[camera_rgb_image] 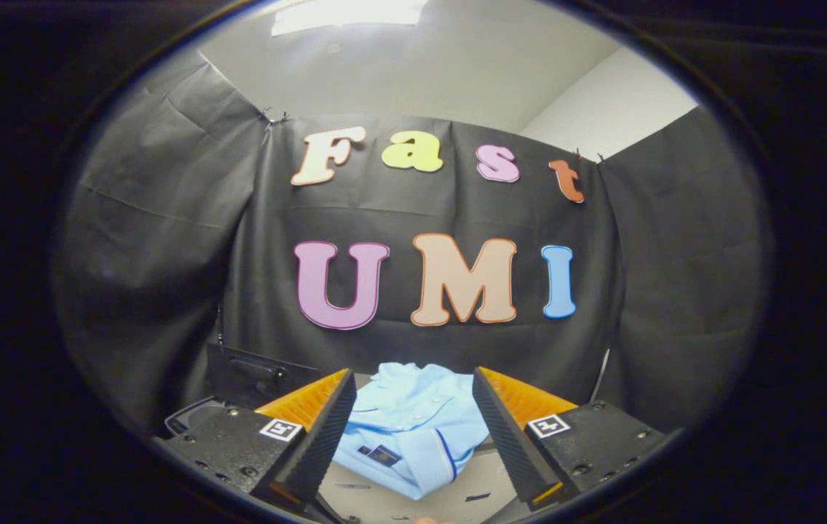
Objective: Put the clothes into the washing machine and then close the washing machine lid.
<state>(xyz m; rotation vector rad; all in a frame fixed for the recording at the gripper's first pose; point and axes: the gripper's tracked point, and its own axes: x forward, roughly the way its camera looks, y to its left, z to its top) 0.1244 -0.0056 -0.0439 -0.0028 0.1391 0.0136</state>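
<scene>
Gripper view looks level across a pale worktop [384,502] toward the booth's black wall. A dark box-like thing [250,375] sits beyond the left finger, possibly the washing machine; I cannot tell. Folded light-blue clothes [413,426] lie flat ahead, framed between the fingers, seemingly laid out for an easy pick. The gripper [410,426] is spread wide, holding nothing, apparently lined up to approach.

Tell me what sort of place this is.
Probably a staged recording booth, not a home laundry room: black cloth hangs as walls, clipped at the top, below a plain white ceiling. A folded light blue shirt lies between the open tool fingers.
</scene>
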